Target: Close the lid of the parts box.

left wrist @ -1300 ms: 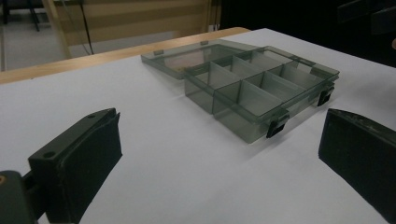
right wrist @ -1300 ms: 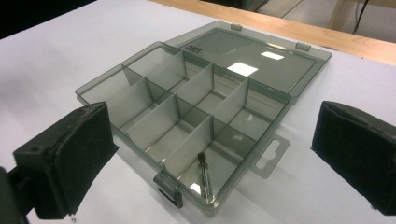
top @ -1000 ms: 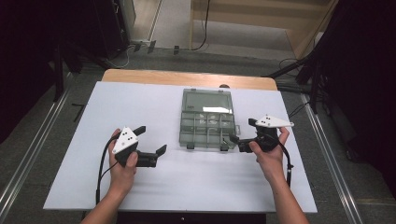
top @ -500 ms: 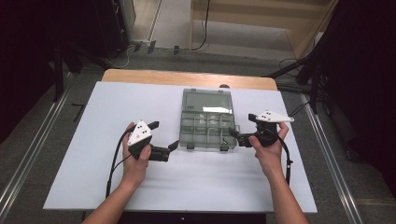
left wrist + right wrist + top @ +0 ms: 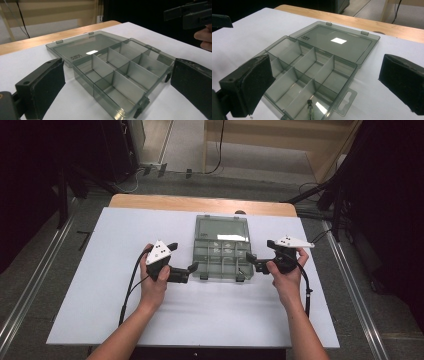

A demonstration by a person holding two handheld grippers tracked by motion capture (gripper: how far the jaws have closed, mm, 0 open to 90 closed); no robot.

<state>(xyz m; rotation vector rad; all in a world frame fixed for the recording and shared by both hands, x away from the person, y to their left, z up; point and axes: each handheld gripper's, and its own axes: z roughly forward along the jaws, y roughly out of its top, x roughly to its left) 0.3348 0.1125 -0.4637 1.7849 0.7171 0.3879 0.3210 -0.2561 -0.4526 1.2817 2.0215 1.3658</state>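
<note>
Organizer box (image 5: 222, 252), smoky clear plastic, open at mid-table on the white table (image 5: 100, 290), lid (image 5: 222, 227) folded flat away from the person, hinge side toward the far wooden edge (image 5: 200, 204). Divided into compartments by thin walls; near the front corner, seen from the right gripper view, a small dark screw-like piece (image 5: 310, 103) in one compartment, too small to tell exactly. Two dark latches on the front edge, one of them (image 5: 140, 110) close in the left gripper view, and a hang tab (image 5: 346, 99) at a front corner.

Left gripper (image 5: 192, 267) just beside the box's left front corner, held low over the table, jaws spread wide and holding nothing, box framed between them in the left gripper view. Right gripper (image 5: 250, 258) just beside the box's right side, jaws likewise parted and empty, pointed across the compartments. Neither clearly touching the box.

Cables trailing from both grippers back along the forearms. White three-cornered plates on top of each. Nothing lying on the table between grippers and box. Beyond the table: grey floor, dark stands and cables (image 5: 150, 170) at the far left, a pale wooden structure (image 5: 280, 140) at the far side, metal rails (image 5: 30, 285) along both table flanks.
</note>
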